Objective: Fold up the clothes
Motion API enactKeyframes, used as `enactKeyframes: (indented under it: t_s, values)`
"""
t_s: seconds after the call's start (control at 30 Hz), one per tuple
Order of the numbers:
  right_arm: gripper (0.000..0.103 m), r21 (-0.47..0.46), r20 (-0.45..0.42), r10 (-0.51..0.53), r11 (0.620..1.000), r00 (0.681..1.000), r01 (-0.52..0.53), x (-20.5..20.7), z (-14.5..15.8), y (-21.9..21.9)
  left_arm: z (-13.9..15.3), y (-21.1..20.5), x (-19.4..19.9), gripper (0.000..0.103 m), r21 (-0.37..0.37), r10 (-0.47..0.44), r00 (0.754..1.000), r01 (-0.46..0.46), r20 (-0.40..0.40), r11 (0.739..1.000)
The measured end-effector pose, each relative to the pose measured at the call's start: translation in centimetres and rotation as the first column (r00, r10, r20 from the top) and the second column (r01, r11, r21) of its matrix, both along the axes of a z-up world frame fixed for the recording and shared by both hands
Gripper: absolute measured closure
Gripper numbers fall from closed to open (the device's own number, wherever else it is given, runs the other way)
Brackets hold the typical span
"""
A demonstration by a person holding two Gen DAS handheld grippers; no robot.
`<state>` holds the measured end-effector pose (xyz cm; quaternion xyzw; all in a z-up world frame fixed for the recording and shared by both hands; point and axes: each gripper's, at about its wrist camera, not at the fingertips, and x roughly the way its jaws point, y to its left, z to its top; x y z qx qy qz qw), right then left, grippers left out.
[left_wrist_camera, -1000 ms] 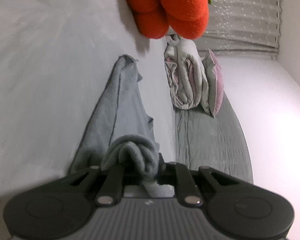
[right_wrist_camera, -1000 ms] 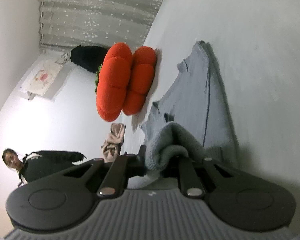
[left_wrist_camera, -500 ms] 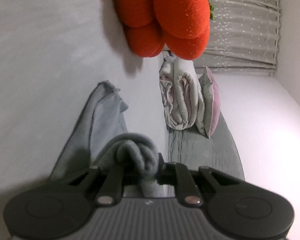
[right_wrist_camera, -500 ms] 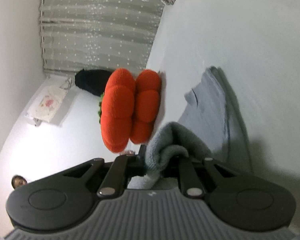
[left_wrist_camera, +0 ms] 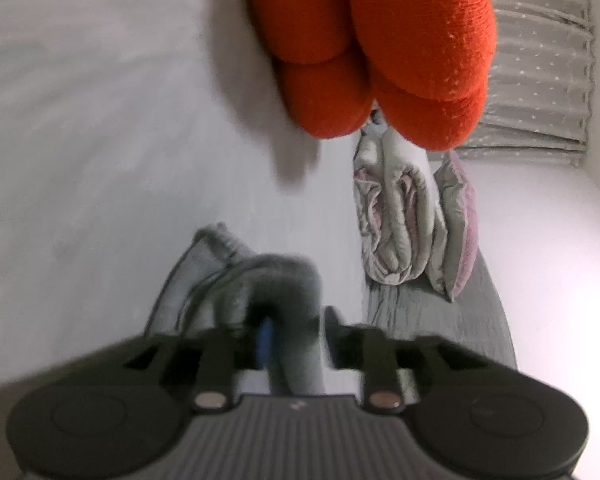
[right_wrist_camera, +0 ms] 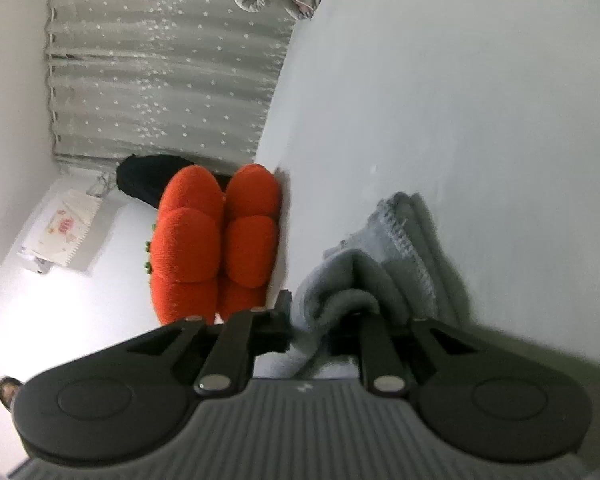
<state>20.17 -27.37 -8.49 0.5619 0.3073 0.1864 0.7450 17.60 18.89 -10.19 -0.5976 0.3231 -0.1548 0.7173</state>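
Note:
A grey knit garment (left_wrist_camera: pixel 204 264) lies on the white bed. My left gripper (left_wrist_camera: pixel 284 320) is shut on a bunched fold of it, which bulges up between the jaws in a blurred view. My right gripper (right_wrist_camera: pixel 332 316) is shut on another bunched edge of the same garment (right_wrist_camera: pixel 404 240). Only a short folded stretch of cloth, with a stitched hem, shows beyond each gripper. The rest of the garment is hidden under the grippers.
A big orange pumpkin cushion (left_wrist_camera: pixel 380 48) sits close ahead of the left gripper and shows in the right wrist view (right_wrist_camera: pixel 216 236). Rolled grey-pink bedding (left_wrist_camera: pixel 400 220) and a pillow (left_wrist_camera: pixel 456 228) lie on a grey blanket (left_wrist_camera: pixel 440 328). A starred curtain (right_wrist_camera: pixel 160 64) hangs behind.
Both grippers have carried the held cloth forward toward the orange cushion. The flat stretch of garment visible ahead has shrunk as it doubles over. The cushion looms larger in the left view.

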Motion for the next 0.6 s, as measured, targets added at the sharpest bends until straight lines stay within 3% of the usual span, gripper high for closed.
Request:
enactKeyframes:
  t_s: [0.03, 0.07, 0.17, 0.27, 0.3, 0.37, 0.47, 0.5, 0.6]
  values:
    - [0.078, -0.004, 0.009, 0.004, 1.000, 1.000, -0.004, -0.1, 0.1, 0.0, 0.1, 0.0, 0.0, 0.049, 0.003, 0.006, 1.000, -0.006, 0.018, 1.000]
    - [0.069, -0.008, 0.019, 0.008, 1.000, 1.000, -0.008, -0.2, 0.3, -0.1, 0.4, -0.1, -0.1, 0.044, 0.029, 0.007, 0.999, -0.008, 0.034, 1.000]
    - [0.039, -0.030, 0.098, -0.035, 0.999, 0.995, 0.038, -0.5, 1.6, -0.4, 1.4, -0.5, -0.4, 0.044, 0.127, 0.004, 0.997, -0.015, 0.081, 0.992]
    - [0.037, -0.219, 0.161, -0.019, 0.974, 0.987, 0.054, -1.2, 2.9, 1.7, 3.2, -1.7, -0.5, 0.046, 0.289, -0.011, 0.992, -0.026, 0.125, 0.957]
    - [0.037, -0.280, 0.180, -0.011, 0.958, 0.984, 0.062, -1.5, 3.4, 2.4, 3.7, -2.6, -0.6, 0.046, 0.374, -0.028, 0.989, -0.029, 0.146, 0.927]
    - [0.037, -0.398, 0.218, 0.009, 0.914, 0.976, 0.081, -1.9, 4.3, 3.9, 4.9, -4.7, -0.8, 0.046, 0.548, -0.075, 0.980, -0.040, 0.185, 0.836]
    - [0.042, -0.561, 0.268, 0.048, 0.820, 0.962, 0.115, -2.6, 5.5, 6.1, 6.6, -7.8, -1.1, 0.046, 0.764, -0.156, 0.962, -0.074, 0.224, 0.641]
    - [0.043, -0.619, 0.273, 0.076, 0.777, 0.959, 0.115, -2.6, 5.5, 7.3, 6.6, -8.6, -0.9, 0.046, 0.811, -0.183, 0.958, -0.076, 0.221, 0.580]
    - [0.044, -0.773, 0.259, 0.141, 0.624, 0.956, 0.117, -2.8, 4.5, 10.2, 5.3, -9.8, -0.1, 0.050, 0.883, -0.206, 0.962, -0.063, 0.177, 0.466]
